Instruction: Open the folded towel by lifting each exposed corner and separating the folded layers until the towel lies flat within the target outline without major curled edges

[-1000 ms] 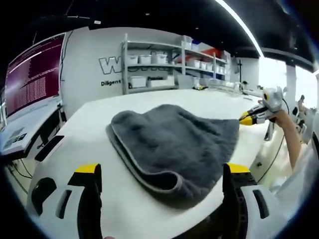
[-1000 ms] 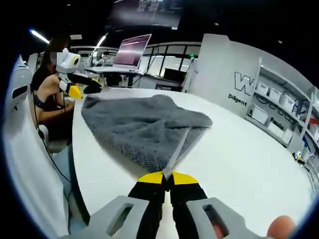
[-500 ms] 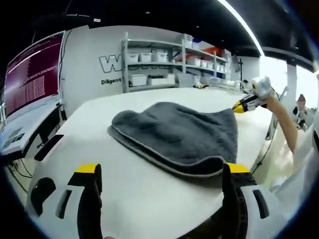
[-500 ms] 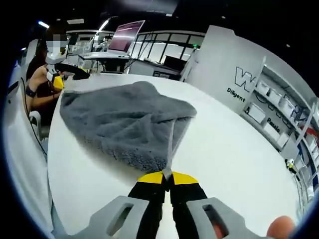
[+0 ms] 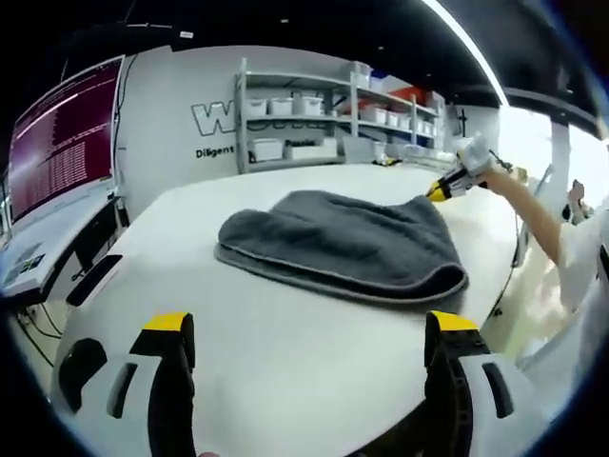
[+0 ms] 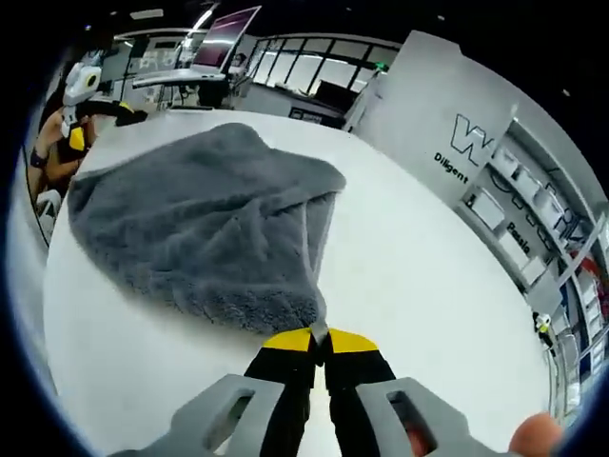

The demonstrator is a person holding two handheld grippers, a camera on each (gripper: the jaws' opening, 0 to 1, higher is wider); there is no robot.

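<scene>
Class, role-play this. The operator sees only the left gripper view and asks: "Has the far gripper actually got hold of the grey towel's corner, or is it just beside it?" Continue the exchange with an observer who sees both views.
Observer: It has hold of it. In the right gripper view, the right gripper has its jaws shut on a corner of the grey fluffy towel.
Operator: How does the cloth sit at that pinch?
Observer: The towel narrows to a point at the jaws. Its pale hem runs straight away from them across the top layer, with creases beside it.
</scene>
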